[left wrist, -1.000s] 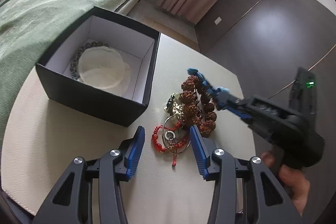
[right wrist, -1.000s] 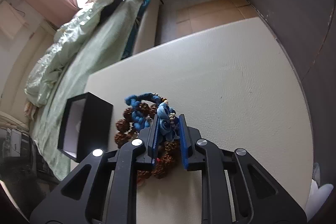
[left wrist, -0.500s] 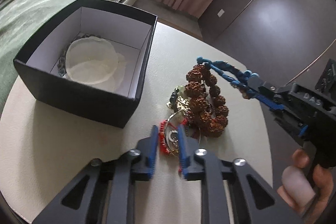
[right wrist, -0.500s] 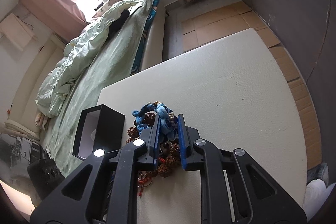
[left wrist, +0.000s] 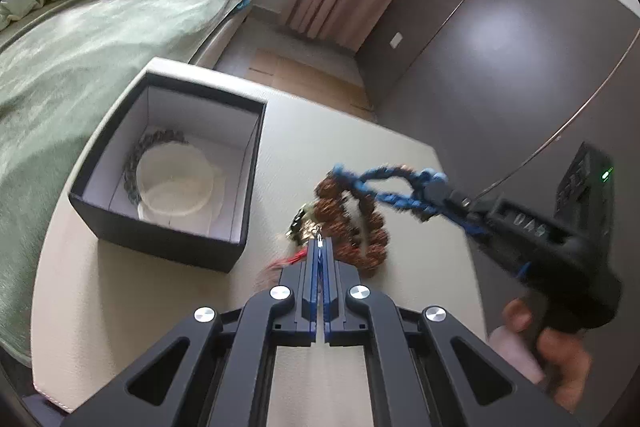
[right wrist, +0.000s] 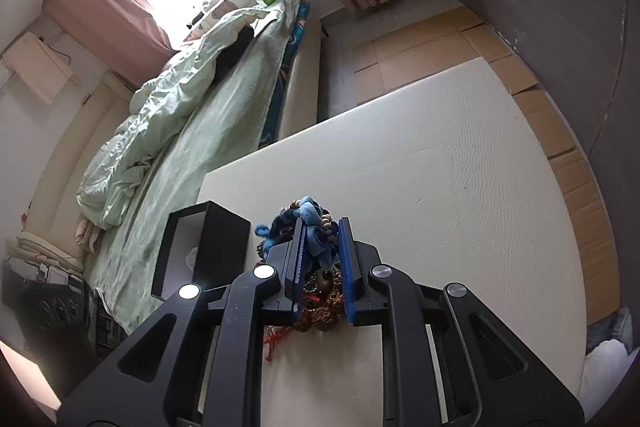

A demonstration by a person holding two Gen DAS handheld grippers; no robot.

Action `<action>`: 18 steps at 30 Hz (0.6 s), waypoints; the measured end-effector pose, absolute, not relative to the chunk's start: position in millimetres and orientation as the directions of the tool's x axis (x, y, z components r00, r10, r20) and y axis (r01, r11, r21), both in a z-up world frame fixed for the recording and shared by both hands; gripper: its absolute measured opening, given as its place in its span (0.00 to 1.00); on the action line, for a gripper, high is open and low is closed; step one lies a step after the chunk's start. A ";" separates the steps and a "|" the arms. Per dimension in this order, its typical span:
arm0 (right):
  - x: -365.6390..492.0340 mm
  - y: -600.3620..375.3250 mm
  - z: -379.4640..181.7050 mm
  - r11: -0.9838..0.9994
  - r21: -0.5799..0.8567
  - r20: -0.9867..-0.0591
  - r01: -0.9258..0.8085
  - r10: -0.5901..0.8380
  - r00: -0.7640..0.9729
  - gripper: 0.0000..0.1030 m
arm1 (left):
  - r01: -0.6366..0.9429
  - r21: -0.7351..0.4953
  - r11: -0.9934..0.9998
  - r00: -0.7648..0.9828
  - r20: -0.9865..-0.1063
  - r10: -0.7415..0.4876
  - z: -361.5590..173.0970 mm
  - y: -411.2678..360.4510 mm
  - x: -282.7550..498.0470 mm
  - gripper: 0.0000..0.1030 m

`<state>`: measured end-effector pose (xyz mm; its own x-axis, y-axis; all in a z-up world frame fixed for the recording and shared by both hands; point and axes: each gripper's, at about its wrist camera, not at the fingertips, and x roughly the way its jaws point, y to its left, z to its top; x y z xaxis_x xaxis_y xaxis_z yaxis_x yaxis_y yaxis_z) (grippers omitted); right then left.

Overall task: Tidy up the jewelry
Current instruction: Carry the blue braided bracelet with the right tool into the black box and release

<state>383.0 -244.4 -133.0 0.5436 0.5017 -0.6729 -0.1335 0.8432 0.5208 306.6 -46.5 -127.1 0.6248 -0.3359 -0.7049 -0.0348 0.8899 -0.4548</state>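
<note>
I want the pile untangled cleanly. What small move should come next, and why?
Probably lift the right gripper a little more, slowly. It is shut on the blue braided bracelet, which still overlaps the brown bead bracelet, while the left gripper pinches a thin metal piece at the pile, seemingly anchoring it. The black box sits open nearby.

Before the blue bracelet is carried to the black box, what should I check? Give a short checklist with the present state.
1. Right hand-held gripper shut on the blue bracelet: ok.
2. Blue bracelet free of the brown bead bracelet: not ok, they touch.
3. Left hand-held gripper pinching something thin from the pile: ok, which piece: cannot tell.
4. Black box open: ok.
5. Room in the box beside the grey chain: ok.
</note>
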 end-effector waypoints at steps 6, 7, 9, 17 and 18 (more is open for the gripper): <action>376.4 -247.1 -127.5 0.834 0.533 -0.653 -0.145 0.514 0.556 0.16 | -0.022 -0.481 0.876 0.630 -0.687 -0.361 -111.0 -34.8 306.4 0.00; 376.9 -247.2 -126.8 0.832 0.536 -0.650 -0.146 0.516 0.558 0.16 | -0.022 -0.481 0.876 0.634 -0.685 -0.360 -107.5 -33.0 305.2 0.00; 374.0 -249.3 -123.6 0.824 0.547 -0.634 -0.150 0.525 0.568 0.16 | -0.017 -0.481 0.877 0.643 -0.677 -0.359 -101.1 -31.2 302.6 0.00; 366.6 -250.2 -106.5 0.791 0.579 -0.566 -0.197 0.564 0.602 0.16 | 0.001 -0.445 0.895 0.698 -0.640 -0.319 -64.5 -14.1 296.8 0.00; 365.5 -249.0 -103.9 0.784 0.586 -0.553 -0.207 0.573 0.605 0.16 | -0.002 -0.438 0.899 0.705 -0.639 -0.309 -61.2 -9.7 296.6 0.00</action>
<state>365.5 -249.0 -103.9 0.6051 0.5731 -0.5527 -0.2074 0.7836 0.5856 296.6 -9.7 -61.2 0.7048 -0.3090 -0.6385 -0.0022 0.8992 -0.4376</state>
